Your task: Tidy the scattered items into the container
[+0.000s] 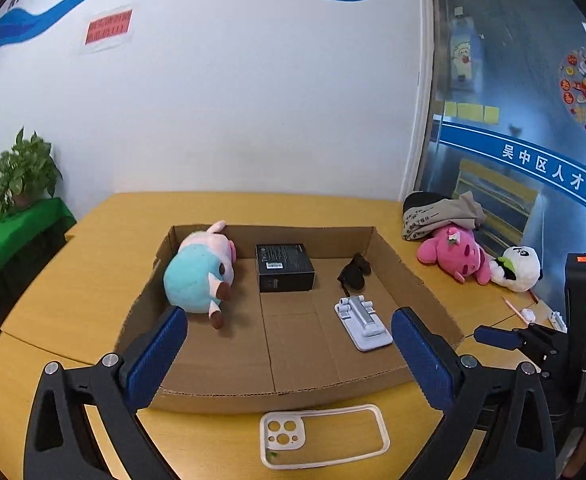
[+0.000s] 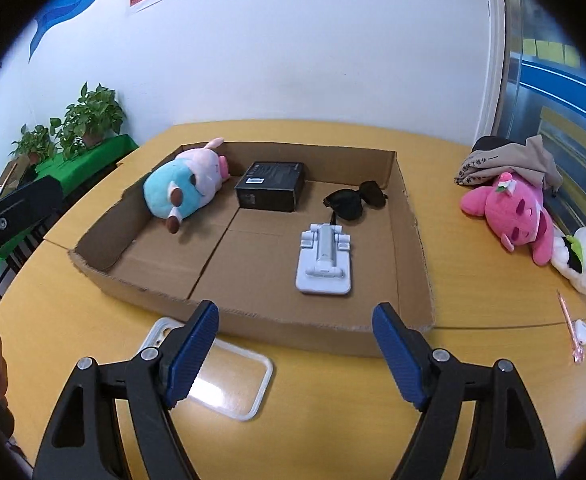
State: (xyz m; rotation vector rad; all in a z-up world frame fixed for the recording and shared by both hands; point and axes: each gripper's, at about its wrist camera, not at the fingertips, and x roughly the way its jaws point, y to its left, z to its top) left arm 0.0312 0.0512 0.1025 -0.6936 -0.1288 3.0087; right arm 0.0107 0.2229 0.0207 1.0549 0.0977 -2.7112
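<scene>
- The cardboard tray sits mid-table, open side up, its long axis running left to right across both views.
- Inside it, from the left: a blue-and-pink plush pig lies on its side along the left wall, head toward the far corner; a black box lies flat near the back; dark sunglasses rest right of it; a white folding stand lies flat, long axis pointing from near edge to far wall.
- Not yet in: a clear phone case flat on the table just outside the tray's near wall, long axis parallel to that wall, camera cutout to the left.
- The left gripper hangs wide open and empty above the near wall.
- The right gripper is also spread, nothing between its pads, the case partly under its left finger.
- Further right, well apart from the tray, lie a pink plush, a panda plush, a pink pen and small white pieces.
- Likely risks: the thin, flat case gives little edge to pinch, so pads may slide off or push it against the cardboard; a low approach could snag the tray's near wall and shift it.
</scene>
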